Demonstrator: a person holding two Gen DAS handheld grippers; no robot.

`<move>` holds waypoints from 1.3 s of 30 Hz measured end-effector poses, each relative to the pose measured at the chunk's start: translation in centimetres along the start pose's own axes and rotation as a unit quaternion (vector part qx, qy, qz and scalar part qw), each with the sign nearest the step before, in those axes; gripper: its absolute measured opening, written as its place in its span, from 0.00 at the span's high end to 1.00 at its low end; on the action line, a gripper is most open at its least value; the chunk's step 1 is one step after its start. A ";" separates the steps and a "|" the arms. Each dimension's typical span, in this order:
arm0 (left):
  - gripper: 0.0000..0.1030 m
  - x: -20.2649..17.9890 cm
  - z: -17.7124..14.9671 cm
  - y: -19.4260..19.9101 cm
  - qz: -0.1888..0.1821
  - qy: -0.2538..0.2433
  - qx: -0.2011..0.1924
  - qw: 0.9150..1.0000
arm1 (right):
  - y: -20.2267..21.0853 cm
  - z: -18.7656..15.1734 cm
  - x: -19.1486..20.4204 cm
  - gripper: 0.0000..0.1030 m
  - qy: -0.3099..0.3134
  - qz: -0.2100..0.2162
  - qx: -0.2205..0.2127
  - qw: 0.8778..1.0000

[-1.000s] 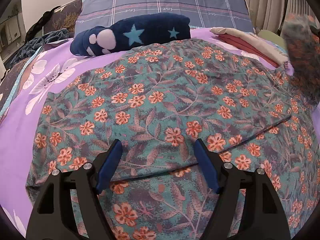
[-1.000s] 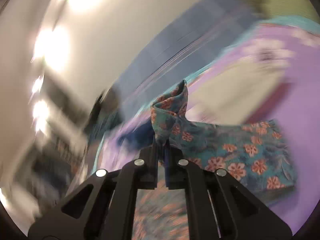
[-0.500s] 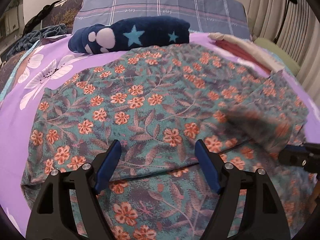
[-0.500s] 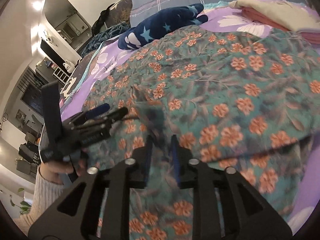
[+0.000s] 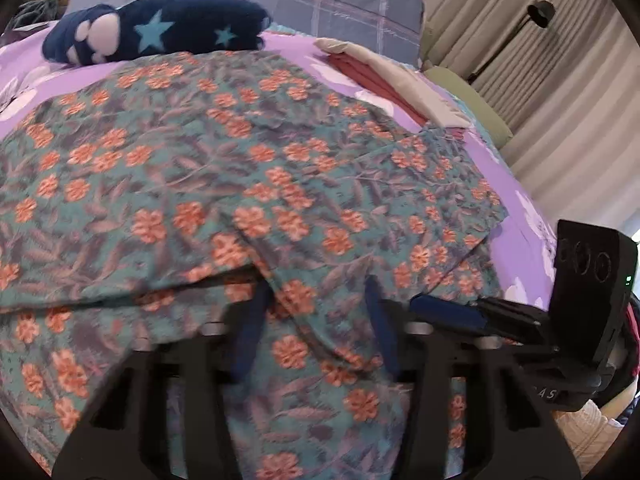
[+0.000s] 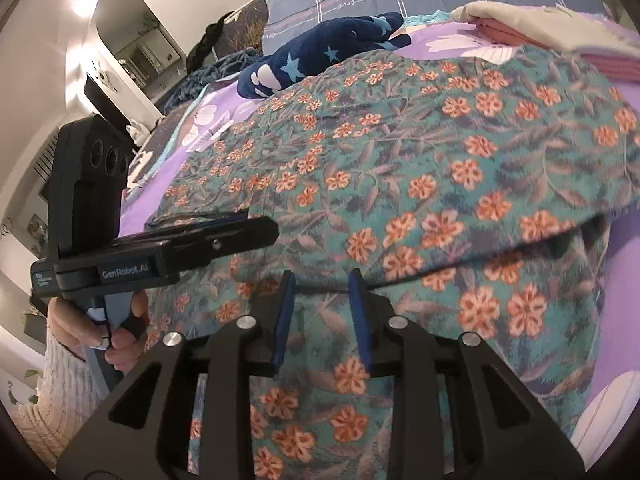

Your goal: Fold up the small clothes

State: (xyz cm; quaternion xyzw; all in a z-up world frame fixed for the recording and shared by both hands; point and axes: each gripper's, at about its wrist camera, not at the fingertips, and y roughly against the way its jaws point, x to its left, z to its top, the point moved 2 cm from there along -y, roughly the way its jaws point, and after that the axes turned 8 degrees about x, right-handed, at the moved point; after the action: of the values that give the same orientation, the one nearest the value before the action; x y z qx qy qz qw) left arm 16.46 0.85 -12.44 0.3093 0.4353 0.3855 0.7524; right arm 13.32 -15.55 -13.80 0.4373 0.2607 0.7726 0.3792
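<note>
Fabric fills both of my wrist views: the teal floral garment (image 5: 248, 168) lies spread across the purple bedspread (image 5: 520, 208), its long axis running left to right across the bed, one layer folded over so a hem edge crosses in front of my left gripper (image 5: 316, 304). No container shows in either view. From the left: my left gripper hovers low over the fold, its blue-padded jaws spread and holding nothing, cloth visible between them. Just to its right my right gripper (image 5: 444, 312) comes in sideways; in its own view the right gripper (image 6: 320, 300) has its jaws parted too, empty, right above the folded edge. Beyond the garment, at the head of the bed, a navy star-print plush (image 5: 160, 28) lies lengthwise against the plaid pillow (image 5: 320, 4), and to the right a stack of folded clothes (image 5: 384, 76) rests near the garment's far corner.
</note>
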 end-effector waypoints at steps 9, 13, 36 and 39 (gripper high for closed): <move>0.98 -5.0 6.2 8.7 0.039 -0.081 -0.115 0.989 | 4.5 0.8 -1.3 0.68 -0.008 -0.054 -0.062 0.997; 0.98 -4.6 8.6 15.2 0.071 -0.084 -0.185 0.977 | 4.9 2.5 -3.7 0.66 -0.067 -0.065 -0.072 0.993; 0.91 14.6 1.3 12.8 0.204 0.049 -0.095 0.973 | -0.3 2.9 -1.2 0.63 -0.013 -0.132 -0.033 0.991; 0.80 17.2 -1.1 10.4 0.216 0.078 -0.055 0.972 | -0.4 3.0 -1.4 0.63 -0.020 -0.124 -0.033 0.992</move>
State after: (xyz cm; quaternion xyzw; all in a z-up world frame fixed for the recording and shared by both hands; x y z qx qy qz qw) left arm 17.84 20.91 -11.74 0.3230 0.3938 0.5851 0.6311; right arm 16.53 -16.25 -13.31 0.4040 0.2801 0.7189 0.4915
